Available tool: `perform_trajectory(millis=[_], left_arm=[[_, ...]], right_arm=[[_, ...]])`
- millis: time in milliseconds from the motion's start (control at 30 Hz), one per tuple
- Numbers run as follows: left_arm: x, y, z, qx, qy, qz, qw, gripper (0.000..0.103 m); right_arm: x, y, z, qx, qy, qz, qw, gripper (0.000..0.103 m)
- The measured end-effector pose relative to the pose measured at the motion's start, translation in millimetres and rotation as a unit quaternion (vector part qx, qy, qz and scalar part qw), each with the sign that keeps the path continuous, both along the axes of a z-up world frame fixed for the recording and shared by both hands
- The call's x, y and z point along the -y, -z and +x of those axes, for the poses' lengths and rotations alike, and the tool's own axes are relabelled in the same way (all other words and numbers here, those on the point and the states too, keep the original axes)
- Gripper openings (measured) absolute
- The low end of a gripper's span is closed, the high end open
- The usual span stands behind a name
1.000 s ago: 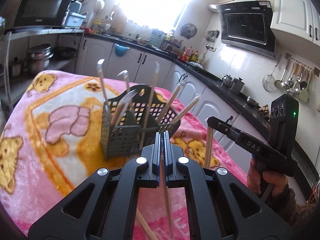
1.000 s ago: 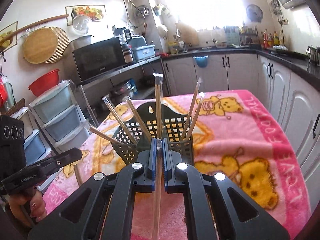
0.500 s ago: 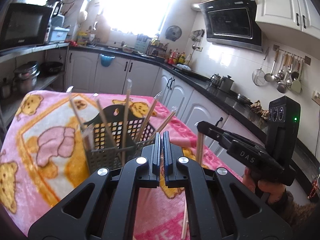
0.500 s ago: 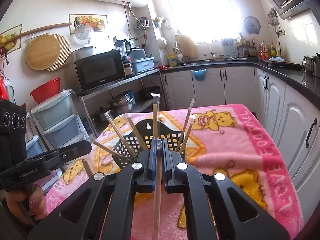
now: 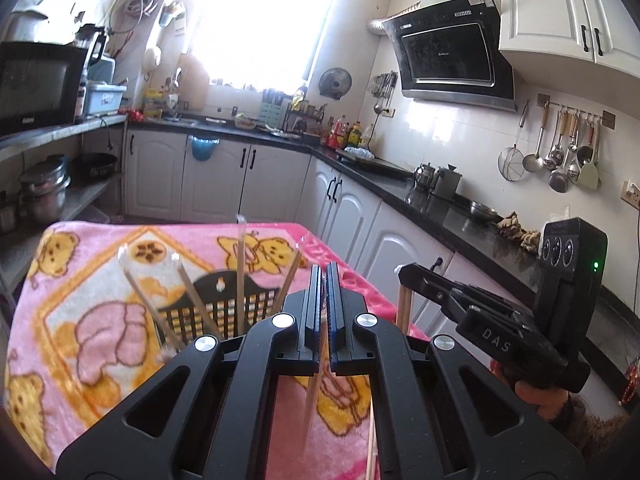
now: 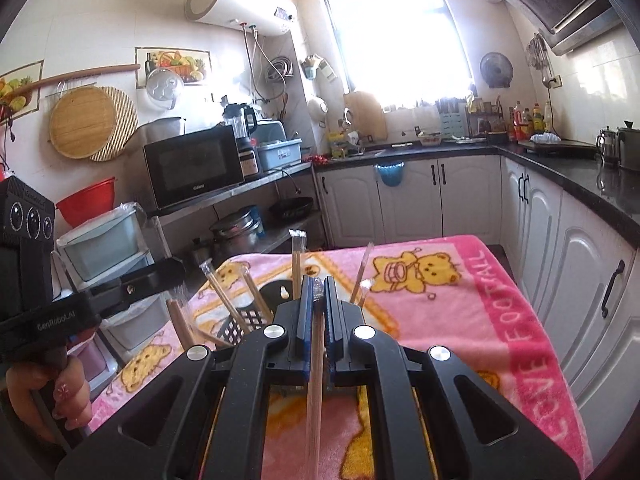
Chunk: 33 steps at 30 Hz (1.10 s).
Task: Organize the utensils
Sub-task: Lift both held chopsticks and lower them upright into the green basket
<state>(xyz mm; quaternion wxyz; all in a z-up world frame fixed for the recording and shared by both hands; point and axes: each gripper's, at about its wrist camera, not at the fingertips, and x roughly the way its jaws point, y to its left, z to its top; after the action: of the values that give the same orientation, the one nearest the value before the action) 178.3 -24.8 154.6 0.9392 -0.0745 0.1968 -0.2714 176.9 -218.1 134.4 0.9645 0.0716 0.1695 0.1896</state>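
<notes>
Left chopsticks: a wrapped pair (image 5: 316, 384) sits clamped between the left gripper's (image 5: 323, 280) closed jaws, its shaft hanging down below them over the blanket (image 5: 80, 280).
Right chopsticks: another wrapped pair (image 6: 316, 376) is pinched in the right gripper (image 6: 318, 292), jaws shut tight on it, the wrapper tip poking just above the fingertips and the shaft running down under them.
Seen across: from the left camera the right gripper (image 5: 404, 276) shows its pair (image 5: 405, 308) hanging from the tip; from the right camera the left gripper (image 6: 176, 270) shows its pair (image 6: 180, 320) dangling the same way.
Basket: the dark mesh basket (image 5: 224, 300) stands on the blanket, just beyond and below both grippers, between them and the far table edge.
Change: both grippers sit higher than a second ago; the basket has dropped lower in each view and is now partly hidden behind the jaws. Both grips are unchanged.
Count, held: two pairs, one per gripper.
Count, in basket: about five wrapped pairs (image 6: 296, 264) stand tilted in it; blur makes the exact number hard to tell.
Count, other: one basket, one blanket, two grippers.
Hands: a hand (image 6: 56, 392) grips the left handle, a hand (image 5: 536, 396) the right.
</notes>
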Motion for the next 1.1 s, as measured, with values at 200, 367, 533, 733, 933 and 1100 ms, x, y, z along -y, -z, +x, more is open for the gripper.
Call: perform_trajectory(millis=[200,367,533,733,933,1100], left_arm=[[-3,-22,5,0.025,-0.006,-0.002,0.9997,0.001],[-8,-43,11,0.046,-0.016,-0.003,0.9988,0.001],[-13,-61,17,0.065,-0.027,-0.003,0.9975,0.001],[-19,-78,25,0.080,-0.038,-0.006,0.9960,0.001],[-33,-87,34,0.091,-0.056,-0.011,0.9942,0.001],[-42,-85,46,0.093,-0.066,-0.013,0.9934,0.001]], right_arm=[[-4,-14,5,0.015,-0.004,-0.003,1.000,0.006],[-10,-28,11,0.030,-0.008,-0.006,0.999,0.006],[-16,-44,19,0.050,-0.009,-0.008,0.999,0.006],[-30,-67,29,0.092,-0.016,-0.009,0.996,0.006],[-40,-83,45,0.128,-0.016,-0.009,0.992,0.006],[-40,-88,61,0.141,-0.001,-0.006,0.990,0.006]])
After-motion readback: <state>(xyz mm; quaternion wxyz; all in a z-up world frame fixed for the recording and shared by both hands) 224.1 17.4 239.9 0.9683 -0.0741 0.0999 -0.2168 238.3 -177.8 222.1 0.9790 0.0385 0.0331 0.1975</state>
